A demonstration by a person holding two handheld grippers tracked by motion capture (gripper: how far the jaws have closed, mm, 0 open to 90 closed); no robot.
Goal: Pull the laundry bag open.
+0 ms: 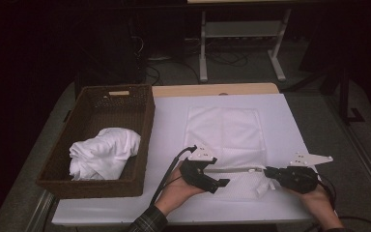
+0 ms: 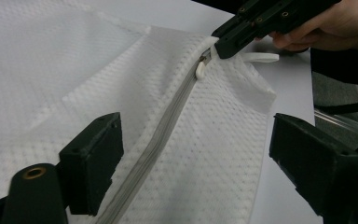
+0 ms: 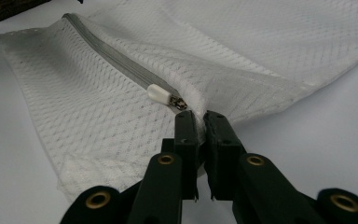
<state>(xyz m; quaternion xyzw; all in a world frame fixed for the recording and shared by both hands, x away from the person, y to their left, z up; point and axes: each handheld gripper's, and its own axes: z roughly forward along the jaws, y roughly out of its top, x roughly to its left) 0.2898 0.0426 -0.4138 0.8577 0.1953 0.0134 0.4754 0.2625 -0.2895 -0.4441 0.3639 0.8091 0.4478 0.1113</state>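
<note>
A white mesh laundry bag [image 1: 224, 128] lies flat on the white table top, its grey zipper [image 2: 168, 126] running along the near edge. My right gripper [image 3: 201, 122] is shut on the bag's fabric at the zipper's end, just behind the white zipper pull [image 3: 158, 93]. My left gripper [image 2: 200, 158] is open, with one jaw on each side of the zipper line over the mesh and nothing pinched. In the high view the left gripper [image 1: 217, 173] and the right gripper [image 1: 266, 171] face each other along the zipper.
A dark wicker basket [image 1: 96, 104] stands at the left of the table and holds a crumpled white cloth [image 1: 104, 152]. The table's front edge [image 1: 183, 218] runs just below my hands. White frame legs [image 1: 203, 46] stand on the floor beyond the table.
</note>
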